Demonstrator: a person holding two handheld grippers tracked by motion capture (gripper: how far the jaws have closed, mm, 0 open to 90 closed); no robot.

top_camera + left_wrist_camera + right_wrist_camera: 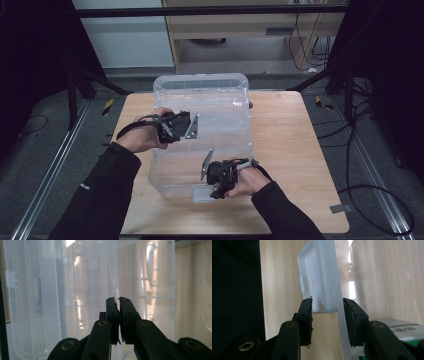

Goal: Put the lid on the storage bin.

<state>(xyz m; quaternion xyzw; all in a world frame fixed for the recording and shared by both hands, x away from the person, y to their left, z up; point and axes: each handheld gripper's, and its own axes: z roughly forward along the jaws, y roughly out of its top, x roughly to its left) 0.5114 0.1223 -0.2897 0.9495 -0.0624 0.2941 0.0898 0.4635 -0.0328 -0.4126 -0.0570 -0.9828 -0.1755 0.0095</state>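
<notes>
A large clear plastic box (200, 82) stands open-topped on the wooden table (290, 140). My left gripper (172, 134) sits at the box's left side. In the left gripper view its jaws (118, 300) are pinched together on the thin clear wall (82, 277). My right gripper (216, 191) is at the box's near edge, and in the right gripper view its jaws (327, 303) straddle the thick whitish rim (319, 277), with both pads against it. A hand holds each gripper. Nothing can be seen inside the box.
The box covers the table's middle and left; bare wood lies to its right (300, 165). A printed label (402, 328) sticks to the box near the right gripper. Cables (370, 195) trail over the grey floor, and a wooden cabinet (250, 25) stands behind the table.
</notes>
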